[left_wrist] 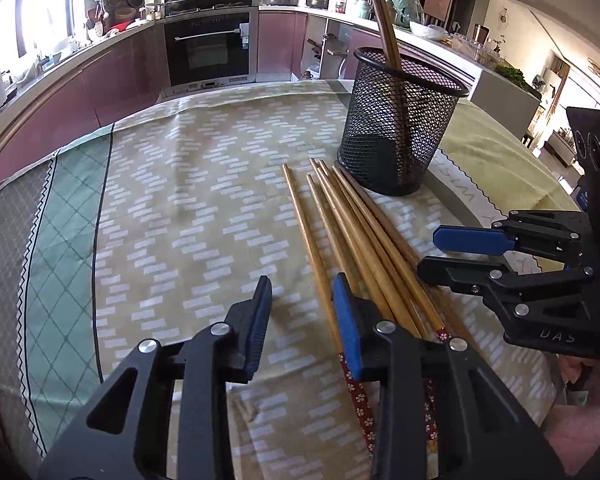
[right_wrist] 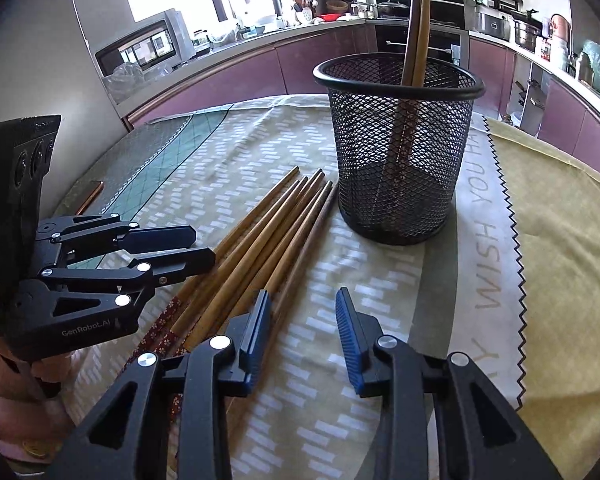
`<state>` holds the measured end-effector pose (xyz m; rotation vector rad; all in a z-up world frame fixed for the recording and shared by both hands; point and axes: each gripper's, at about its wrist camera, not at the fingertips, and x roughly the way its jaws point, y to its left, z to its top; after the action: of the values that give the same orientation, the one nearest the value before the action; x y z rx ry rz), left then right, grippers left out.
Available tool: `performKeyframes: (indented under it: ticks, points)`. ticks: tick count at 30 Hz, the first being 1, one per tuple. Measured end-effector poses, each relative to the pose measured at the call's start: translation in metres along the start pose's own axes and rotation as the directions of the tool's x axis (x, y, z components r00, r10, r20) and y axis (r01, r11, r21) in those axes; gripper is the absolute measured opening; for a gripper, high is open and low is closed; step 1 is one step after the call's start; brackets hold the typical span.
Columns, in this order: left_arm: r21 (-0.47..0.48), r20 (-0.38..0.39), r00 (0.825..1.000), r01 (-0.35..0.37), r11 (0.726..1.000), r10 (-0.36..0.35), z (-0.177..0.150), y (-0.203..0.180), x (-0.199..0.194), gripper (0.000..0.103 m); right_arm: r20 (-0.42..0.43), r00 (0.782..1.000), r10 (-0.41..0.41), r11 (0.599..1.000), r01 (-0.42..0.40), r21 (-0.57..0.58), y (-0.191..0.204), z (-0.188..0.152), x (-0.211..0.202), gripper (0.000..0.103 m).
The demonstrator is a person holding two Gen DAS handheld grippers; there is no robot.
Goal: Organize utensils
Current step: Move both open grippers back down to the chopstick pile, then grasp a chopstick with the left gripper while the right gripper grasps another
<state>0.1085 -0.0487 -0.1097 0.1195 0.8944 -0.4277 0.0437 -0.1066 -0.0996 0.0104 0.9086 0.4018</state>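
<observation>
Blue-padded black tongs of the left gripper (left_wrist: 302, 312) fill the foreground, spread apart with only bare cloth between the pads; nothing is pinched. Just off its right finger lies the bundle of long tan wooden chopsticks (left_wrist: 348, 232), flat on the patterned yellow-green tablecloth (left_wrist: 180, 200), their red flowered handle ends tucked under that finger and their thin tips running away from the tongs toward the black wire-mesh cylindrical holder (left_wrist: 400, 120). That finger looks to be resting against the nearest stick, though I can't be sure it touches.

Over to the right gripper (right_wrist: 304, 320): also spread, also empty, pads over bare cloth. From here the bundle lies just off its left finger, so the chopsticks sit between the two tools, with each inner finger right beside the pile. The long axis runs roughly along the direction both tongs point, slanting a little.

The holder stands upright beyond the stick tips, ahead of both tools, with two darker brown chopsticks (right_wrist: 416, 20) already leaning inside it.

My call: each hand is about equally near, and either needs a small sideways shift to straddle a stick across its length before closing.
</observation>
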Motion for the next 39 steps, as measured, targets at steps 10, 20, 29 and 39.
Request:
performKeyframes:
  ticks: [10, 20, 29, 39]
  points:
    - [0.022, -0.012, 0.999, -0.032, 0.999, 0.032, 0.007, -0.003, 0.010, 0.033, -0.004, 0.999, -0.050, 0.998, 0.050, -0.023, 0.011, 0.011, 0.015, 0.026]
    - [-0.027, -0.005, 1.000, -0.022, 0.999, 0.022, 0.008, -0.003, 0.009, 0.009, 0.002, 1.000, 0.014, 0.998, -0.014, 0.053, 0.001, 0.009, 0.013, 0.009]
    - [-0.058, 0.034, 0.999, 0.014, 0.998, -0.012, 0.004, 0.000, -0.007, 0.008, 0.048, 0.996, 0.077, 0.993, -0.081, 0.081, -0.006, 0.006, -0.007, 0.006]
    - [-0.072, 0.076, 0.992, 0.107, 0.992, -0.102, 0.005, -0.003, -0.026, 0.008, 0.076, 0.983, 0.164, 0.984, -0.169, 0.060, 0.001, 0.008, -0.014, 0.006]
